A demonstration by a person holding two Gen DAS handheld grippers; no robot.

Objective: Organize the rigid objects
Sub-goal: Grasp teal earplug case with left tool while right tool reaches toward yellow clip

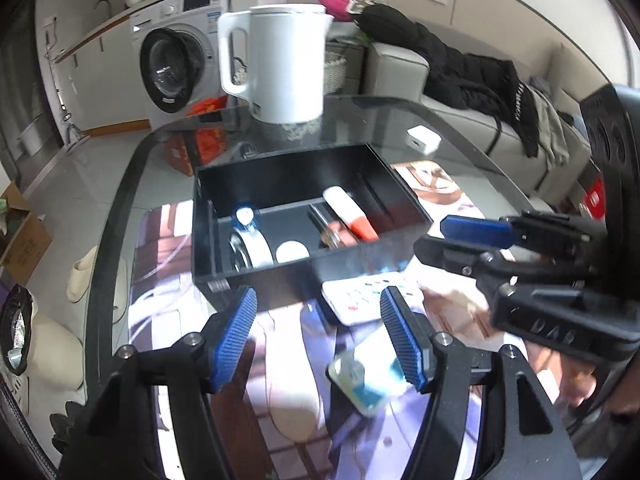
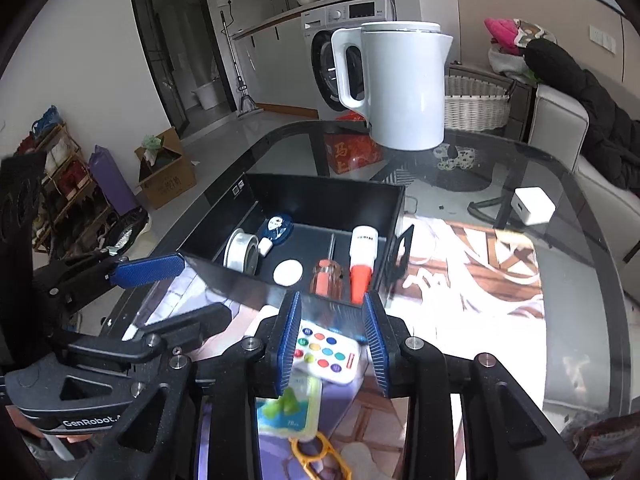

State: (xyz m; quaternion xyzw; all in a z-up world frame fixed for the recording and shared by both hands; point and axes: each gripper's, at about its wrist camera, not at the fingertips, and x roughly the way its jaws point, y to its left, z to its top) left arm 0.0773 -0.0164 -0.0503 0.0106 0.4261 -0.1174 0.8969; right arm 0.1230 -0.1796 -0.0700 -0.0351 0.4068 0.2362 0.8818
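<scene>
Just in front of the black divided plastic tray (image 2: 224,272), the right gripper (image 2: 332,344) is hovering with jaws parted around, not pinching, the white remote with coloured buttons (image 2: 326,354), while the left gripper (image 1: 320,338) is hanging open and empty beside it.

Black divided tray (image 2: 280,188), open-topped, on the bench. Left compartment: tape roll (image 2: 240,250) on edge, blue correction-tape dispenser (image 2: 277,230), white round disc (image 2: 288,273) flat. Right compartment: screwdriver (image 2: 327,276) with clear orange handle, white tube (image 2: 362,258) with orange cap, lying parallel. Just outside the near wall: white remote (image 2: 326,354) with coloured buttons, flat.
</scene>
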